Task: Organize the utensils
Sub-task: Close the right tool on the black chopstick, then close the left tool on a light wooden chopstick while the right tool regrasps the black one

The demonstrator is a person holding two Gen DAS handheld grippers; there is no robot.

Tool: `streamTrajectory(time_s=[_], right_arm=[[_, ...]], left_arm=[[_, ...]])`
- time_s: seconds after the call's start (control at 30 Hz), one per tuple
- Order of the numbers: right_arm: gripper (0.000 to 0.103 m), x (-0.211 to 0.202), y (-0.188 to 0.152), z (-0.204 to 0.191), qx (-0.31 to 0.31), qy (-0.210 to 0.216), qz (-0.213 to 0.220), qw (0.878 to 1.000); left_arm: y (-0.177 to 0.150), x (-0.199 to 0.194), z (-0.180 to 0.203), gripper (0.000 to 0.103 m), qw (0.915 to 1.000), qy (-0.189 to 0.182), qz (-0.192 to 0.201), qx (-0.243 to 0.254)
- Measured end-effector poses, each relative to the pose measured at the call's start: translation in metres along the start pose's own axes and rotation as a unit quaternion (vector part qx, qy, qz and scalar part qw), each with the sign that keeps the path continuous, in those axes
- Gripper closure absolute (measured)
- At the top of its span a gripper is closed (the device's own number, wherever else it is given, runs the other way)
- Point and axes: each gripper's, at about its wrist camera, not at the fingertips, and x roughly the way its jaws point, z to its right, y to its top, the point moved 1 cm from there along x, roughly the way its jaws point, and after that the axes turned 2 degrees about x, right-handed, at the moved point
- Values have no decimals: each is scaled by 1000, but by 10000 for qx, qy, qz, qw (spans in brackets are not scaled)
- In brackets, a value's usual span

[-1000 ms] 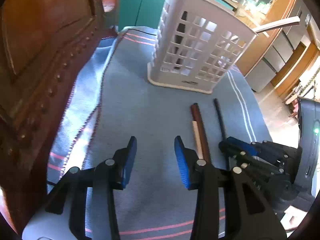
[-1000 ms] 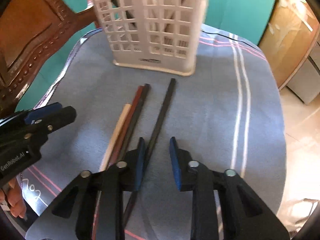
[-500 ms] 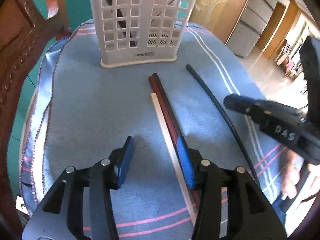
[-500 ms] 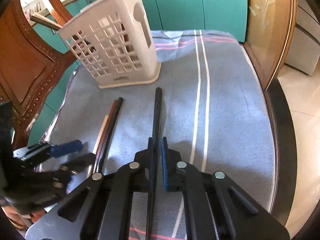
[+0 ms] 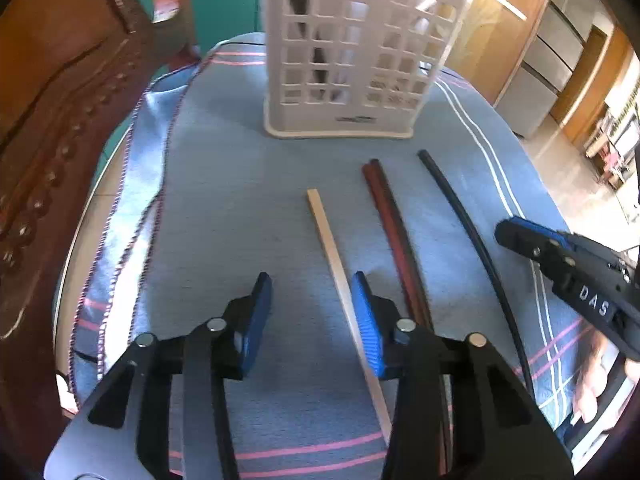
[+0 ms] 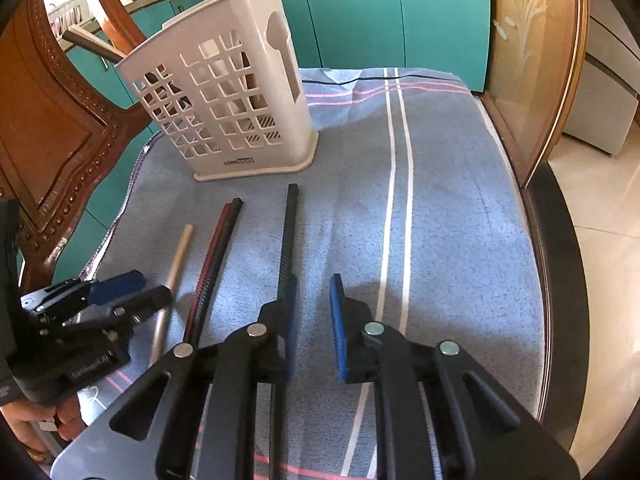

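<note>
A white slotted utensil basket (image 5: 352, 64) (image 6: 228, 108) stands at the far side of a blue towel (image 5: 248, 200) (image 6: 460, 208), with several utensils inside it. Chopsticks lie on the towel: a pale wooden one (image 5: 336, 264) (image 6: 176, 260), a red and dark pair (image 5: 392, 232) (image 6: 216, 248) and a black one (image 5: 464, 220) (image 6: 288, 240). My left gripper (image 5: 312, 316) (image 6: 132, 292) is open low over the towel, the pale chopstick against its right finger. My right gripper (image 6: 314, 320) (image 5: 516, 236) is open, the black chopstick beside its left finger.
A carved wooden chair back (image 5: 60, 100) (image 6: 48, 120) rises at the left edge of the table. Teal cabinets (image 6: 380, 12) stand behind. The dark table rim (image 6: 560, 240) and tiled floor lie to the right.
My right gripper has opened off the black chopstick, which lies on the towel. My left gripper has shifted left, and the pale chopstick has slid apart from the red pair.
</note>
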Motion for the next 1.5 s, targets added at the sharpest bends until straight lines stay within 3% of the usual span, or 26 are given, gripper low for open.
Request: streamTrajectory(time_s=[0.27, 0.3, 0.43, 0.53, 0.77, 0.83, 0.9, 1.03, 1.07, 1.1, 1.13, 1.27, 1.4, 1.5], right_arm=[[87, 7, -5, -14, -360, -146, -84, 9992], [87, 7, -6, -15, -375, -137, -86, 9992], [100, 8, -7, -17, -445, -31, -125, 9989], [102, 7, -8, -18, -481, 35, -119, 9988], [99, 3, -6, -19, -475, 171, 7, 9987], [81, 3, -6, -19, -489, 131, 0, 9987], [73, 5, -7, -22, -532, 45, -24, 9986], [75, 13, -10, -25, -651, -143, -163, 9976], [80, 14, -11, -25, -671, -116, -180, 9975], [94, 14, -12, -26, -683, -85, -208, 9974], [95, 13, -12, -26, -687, -77, -207, 9974], [96, 8, -16, -24, -593, 40, -249, 9979], [96, 1, -19, -20, -430, 322, -223, 9983], [89, 0, -12, -19, -316, 414, -201, 9984]], left_arm=[[-2, -6, -2, 81, 10000, -90, 30, 28], [-2, -7, -2, 87, 9999, -136, 33, 36], [-1, -4, 4, 95, 9998, -154, 47, 73], [0, -5, 0, 97, 9999, -151, 78, -17], [-1, -7, -4, 97, 9998, -188, 32, -74], [-1, -5, -3, 88, 9999, -162, -5, -52], [0, -1, -1, 84, 9998, -174, -82, -28], [-1, 2, 9, 85, 9997, -90, -53, 222], [-1, 2, 11, 88, 9995, -157, -61, 260], [-2, 2, 13, 91, 9992, -250, -74, 288], [-3, 1, 16, 91, 9987, -359, -80, 346], [-8, -1, 22, 92, 9980, -414, -72, 482], [-1, -1, 15, 92, 9989, -410, -3, 212], [2, 1, 3, 81, 9991, -419, -92, -72]])
